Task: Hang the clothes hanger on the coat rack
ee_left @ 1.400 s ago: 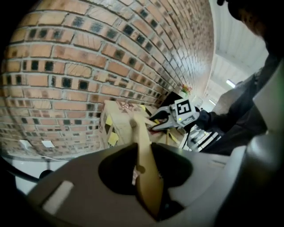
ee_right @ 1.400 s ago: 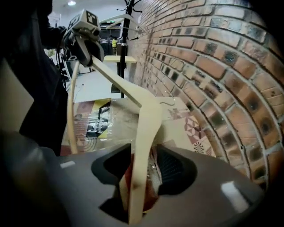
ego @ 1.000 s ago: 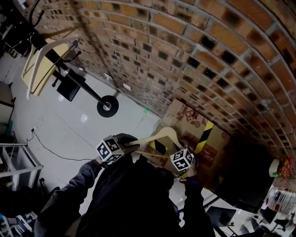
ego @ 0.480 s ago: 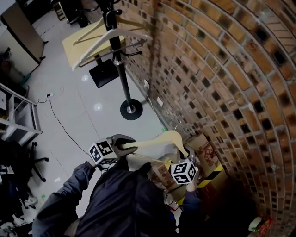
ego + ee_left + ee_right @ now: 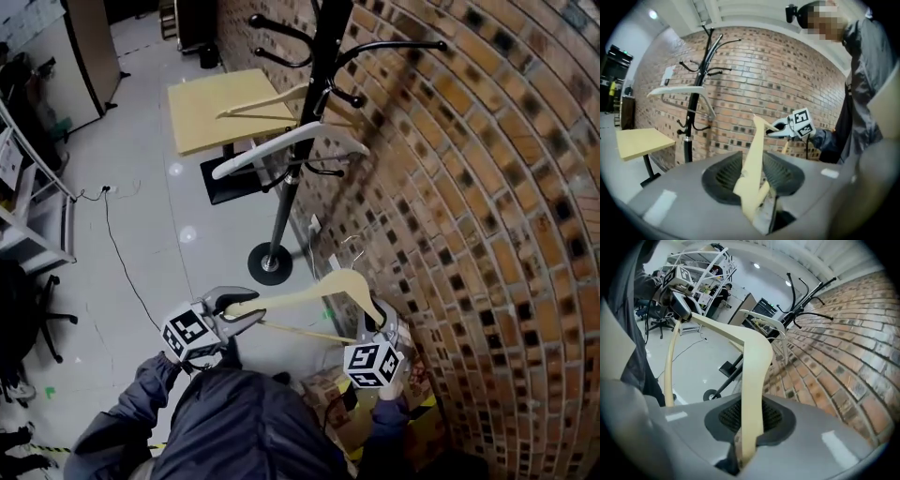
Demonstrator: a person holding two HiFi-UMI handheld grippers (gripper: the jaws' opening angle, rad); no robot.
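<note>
My left tongs (image 5: 244, 309) are opening, the hanger (image 5: 309, 292) between them; my right tongs (image 5: 373, 324) clamp its other arm. Brick wall (image 5: 469, 187) at right, coat rack (image 5: 323, 56) top centre, grey floor (image 5: 141, 206) at left.

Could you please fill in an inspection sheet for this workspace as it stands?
Surface: glossy grey floor; no worktop in use.
Job's things: wooden hanger held off the floor, not yet on the coat rack; the rack already bears a white hanger.
Clutter: cardboard boxes by the wall.
Tongs: left tongs opening, one hanger end between them; right tongs shut on the other end.
Cables: one black cable across the floor.
Surroundings: brick wall, yellow table.
</note>
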